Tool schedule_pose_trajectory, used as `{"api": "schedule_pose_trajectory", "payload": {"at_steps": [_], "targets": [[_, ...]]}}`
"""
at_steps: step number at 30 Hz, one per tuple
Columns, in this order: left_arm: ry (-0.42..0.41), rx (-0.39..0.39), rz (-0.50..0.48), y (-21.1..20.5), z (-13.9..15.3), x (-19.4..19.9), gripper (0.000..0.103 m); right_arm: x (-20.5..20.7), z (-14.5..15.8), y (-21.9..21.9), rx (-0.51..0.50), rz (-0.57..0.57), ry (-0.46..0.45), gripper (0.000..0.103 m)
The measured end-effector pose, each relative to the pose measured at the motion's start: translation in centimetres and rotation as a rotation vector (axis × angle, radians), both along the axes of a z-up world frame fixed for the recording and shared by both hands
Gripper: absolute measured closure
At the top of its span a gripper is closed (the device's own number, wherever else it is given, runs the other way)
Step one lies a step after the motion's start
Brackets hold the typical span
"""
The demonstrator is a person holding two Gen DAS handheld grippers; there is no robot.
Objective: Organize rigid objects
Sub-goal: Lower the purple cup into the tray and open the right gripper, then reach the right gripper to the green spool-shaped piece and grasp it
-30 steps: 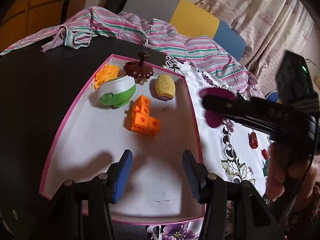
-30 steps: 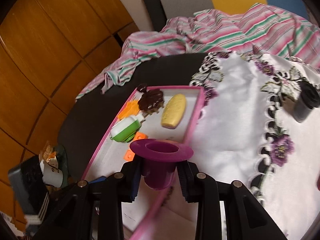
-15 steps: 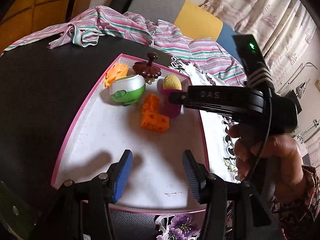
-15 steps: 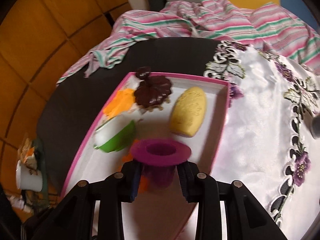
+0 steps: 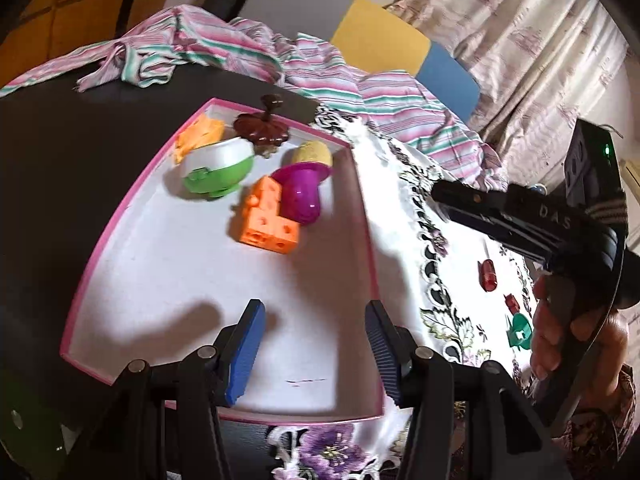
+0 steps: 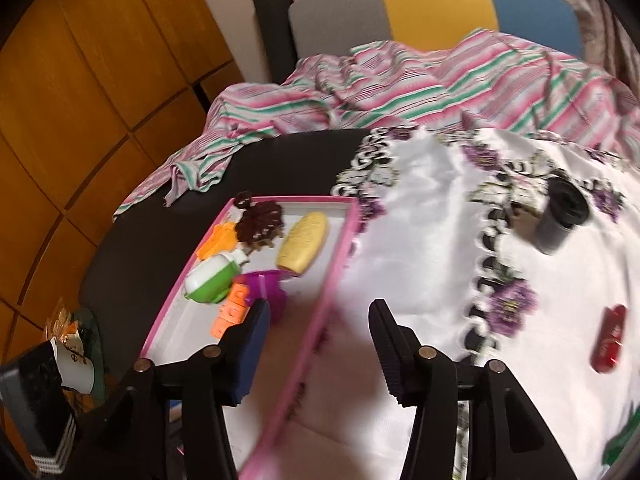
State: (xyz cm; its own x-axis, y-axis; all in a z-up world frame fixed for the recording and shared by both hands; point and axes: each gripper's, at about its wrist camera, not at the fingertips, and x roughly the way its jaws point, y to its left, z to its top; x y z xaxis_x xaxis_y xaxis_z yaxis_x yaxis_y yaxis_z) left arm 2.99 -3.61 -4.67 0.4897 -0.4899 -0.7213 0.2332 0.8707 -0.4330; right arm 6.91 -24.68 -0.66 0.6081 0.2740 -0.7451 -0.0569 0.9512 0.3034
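Note:
A pink-rimmed white tray (image 5: 120, 216) (image 6: 336, 264) holds a purple cup (image 5: 302, 192) (image 6: 266, 286) lying on its side, an orange block (image 5: 266, 220), a green-and-white bowl (image 5: 218, 168), a yellow oval piece (image 5: 312, 152) (image 6: 304, 240), a brown lid (image 5: 260, 128) and an orange wedge (image 5: 200, 136). My left gripper (image 5: 310, 344) is open and empty over the tray's near end. My right gripper (image 6: 316, 352) is open and empty above the tray's right rim; in the left wrist view only its black body (image 5: 500, 216) shows.
A white floral cloth (image 6: 460, 240) lies right of the tray, with a red piece (image 6: 610, 338) (image 5: 488, 276), a green piece (image 5: 520, 330) and a dark cylinder (image 6: 560, 216) on it. A striped cloth (image 5: 260, 56) is bunched at the table's back. A chair stands behind.
My right gripper opened and let go of the purple cup, which now lies on its side in the tray beside the orange block. The right gripper drew back to the right.

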Motion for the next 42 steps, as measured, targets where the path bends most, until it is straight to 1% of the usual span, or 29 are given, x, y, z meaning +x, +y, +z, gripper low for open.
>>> {"api": "schedule_pose_trajectory", "payload": {"at_steps": [5, 11, 15, 18, 22, 25, 27, 28, 29, 30, 31, 34, 38, 40, 41, 42], "targets": [[-0.020, -0.013, -0.038, -1.4, 0.7, -0.5, 0.051, -1.8, -0.5, -3.5, -0.002, -0.070, 0.016, 0.051], [-0.049, -0.025, -0.113, -3.6, 1.4, -1.4, 0.051, -3.7, -1.5, -8.4, -0.030, -0.174, 0.052, 0.050], [-0.064, -0.015, -0.162, -5.0, 1.7, -2.1, 0.051, -4.9, -1.9, -12.3, -0.003, -0.274, 0.086, 0.050], [-0.063, -0.010, -0.194, -6.0, 1.8, -2.5, 0.051, -6.1, -1.8, -15.2, 0.066, -0.358, 0.118, 0.050], [-0.075, -0.003, -0.218, -6.7, 2.1, -3.0, 0.051, -7.4, -1.1, -18.8, 0.189, -0.449, 0.188, 0.050], [-0.083, -0.007, -0.230, -6.9, 2.3, -3.2, 0.051, -9.1, -0.1, -22.1, 0.218, -0.589, 0.248, 0.049], [-0.084, -0.015, -0.233, -6.8, 2.3, -3.2, 0.051, -10.3, -0.2, -24.5, 0.298, -0.674, 0.325, 0.040], [-0.082, -0.021, -0.234, -6.8, 2.3, -3.2, 0.051, -10.8, -0.7, -25.5, 0.360, -0.700, 0.366, 0.037], [-0.081, -0.026, -0.232, -6.7, 2.3, -3.2, 0.051, -11.4, -1.5, -26.6, 0.431, -0.729, 0.429, 0.034], [-0.079, -0.033, -0.231, -6.6, 2.3, -3.2, 0.051, -11.9, -2.2, -27.3, 0.468, -0.757, 0.483, 0.034], [-0.076, -0.042, -0.232, -6.5, 2.2, -3.2, 0.051, -12.5, -2.9, -28.0, 0.477, -0.793, 0.531, 0.034], [-0.081, -0.051, -0.230, -6.3, 2.3, -3.3, 0.051, -13.3, -4.3, -29.6, 0.441, -0.856, 0.606, 0.034], [-0.082, -0.055, -0.225, -6.0, 2.5, -3.4, 0.051, -13.0, -6.9, -30.9, 0.468, -0.881, 0.692, 0.035], [-0.082, -0.057, -0.217, -5.7, 2.5, -3.3, 0.050, -12.5, -8.0, -31.2, 0.502, -0.872, 0.722, 0.040], [-0.081, -0.060, -0.214, -5.6, 2.5, -3.3, 0.050, -12.1, -8.5, -31.2, 0.508, -0.866, 0.724, 0.048], [-0.082, -0.060, -0.210, -5.5, 2.5, -3.4, 0.050, -11.8, -8.7, -31.3, 0.494, -0.858, 0.720, 0.052]]}}
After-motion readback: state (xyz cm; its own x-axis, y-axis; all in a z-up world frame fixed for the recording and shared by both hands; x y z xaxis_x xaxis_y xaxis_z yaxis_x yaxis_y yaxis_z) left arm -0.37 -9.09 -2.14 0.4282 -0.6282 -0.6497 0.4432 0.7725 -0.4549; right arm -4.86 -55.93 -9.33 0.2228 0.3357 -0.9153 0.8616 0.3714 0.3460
